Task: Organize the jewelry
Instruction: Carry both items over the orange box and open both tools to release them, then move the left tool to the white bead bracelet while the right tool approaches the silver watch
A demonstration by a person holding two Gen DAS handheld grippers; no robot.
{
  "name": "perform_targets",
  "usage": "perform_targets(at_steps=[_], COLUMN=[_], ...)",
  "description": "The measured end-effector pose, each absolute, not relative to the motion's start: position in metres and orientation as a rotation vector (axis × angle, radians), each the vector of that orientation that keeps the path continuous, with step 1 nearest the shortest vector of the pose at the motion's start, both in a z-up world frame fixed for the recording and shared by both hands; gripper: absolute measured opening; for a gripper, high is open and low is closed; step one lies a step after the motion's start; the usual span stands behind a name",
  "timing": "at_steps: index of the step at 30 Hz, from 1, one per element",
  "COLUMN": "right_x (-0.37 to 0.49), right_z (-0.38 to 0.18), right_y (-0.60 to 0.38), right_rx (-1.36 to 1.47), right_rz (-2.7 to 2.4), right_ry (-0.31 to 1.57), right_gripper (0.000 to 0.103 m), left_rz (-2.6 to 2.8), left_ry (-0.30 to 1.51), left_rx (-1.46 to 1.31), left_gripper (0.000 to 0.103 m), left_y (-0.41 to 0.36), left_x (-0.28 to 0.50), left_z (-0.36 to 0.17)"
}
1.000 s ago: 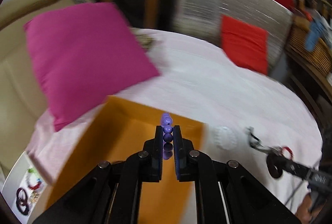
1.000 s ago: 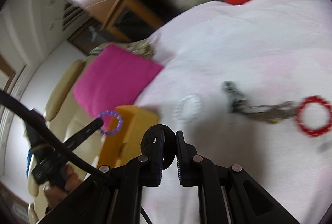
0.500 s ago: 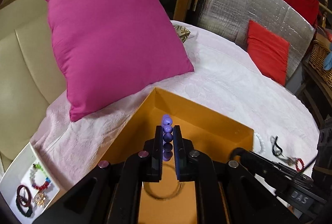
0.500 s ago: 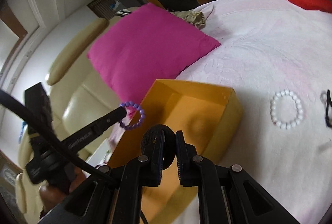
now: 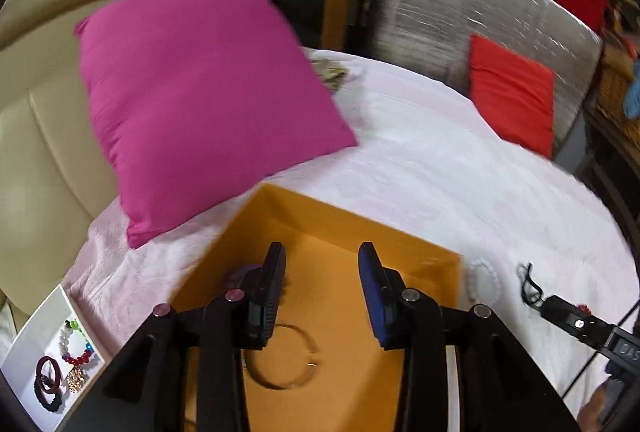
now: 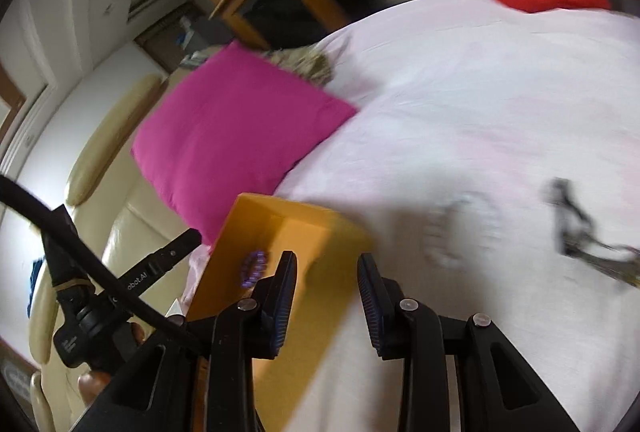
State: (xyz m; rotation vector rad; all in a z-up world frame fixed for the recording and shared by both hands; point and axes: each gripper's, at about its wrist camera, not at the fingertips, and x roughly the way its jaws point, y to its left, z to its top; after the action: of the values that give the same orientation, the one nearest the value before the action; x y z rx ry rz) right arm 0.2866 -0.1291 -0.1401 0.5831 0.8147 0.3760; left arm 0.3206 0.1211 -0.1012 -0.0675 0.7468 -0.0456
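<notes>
An orange box (image 5: 360,232) stands on the white cloth; it also shows in the right wrist view (image 6: 256,216). My left gripper (image 5: 322,260) is open and empty above the box. A purple bead bracelet (image 6: 253,268) lies inside the box, partly hidden behind my left finger in the left wrist view (image 5: 240,274). A thin ring bangle (image 5: 280,356) lies on the box floor. My right gripper (image 6: 326,272) is open and empty over the box's right edge. A white bead bracelet (image 5: 484,278) lies on the cloth right of the box, blurred in the right wrist view (image 6: 460,232).
A pink cushion (image 5: 200,103) leans behind the box. A red cushion (image 5: 512,95) stands at the far side. A dark necklace (image 6: 576,228) lies on the cloth to the right. A white tray (image 5: 36,344) with several bracelets sits at lower left.
Both grippers have opened. The purple bracelet dropped from my left gripper into the box. The black ring is no longer in my right gripper.
</notes>
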Motion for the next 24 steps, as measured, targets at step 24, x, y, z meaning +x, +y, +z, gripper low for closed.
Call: perform_targets(at_steps=[24], right_x=[0.222], right_z=[-0.163], right_y=[-0.323], right_rx=[0.794], right_rz=[0.117], right_ry=[0.799], right_gripper=[0.035], left_rz=[-0.193], left_ry=[0.828], left_rx=[0.139], left_gripper=[0.054], left_y=[-0.053], left_x=[0.328], left_z=[-0.126])
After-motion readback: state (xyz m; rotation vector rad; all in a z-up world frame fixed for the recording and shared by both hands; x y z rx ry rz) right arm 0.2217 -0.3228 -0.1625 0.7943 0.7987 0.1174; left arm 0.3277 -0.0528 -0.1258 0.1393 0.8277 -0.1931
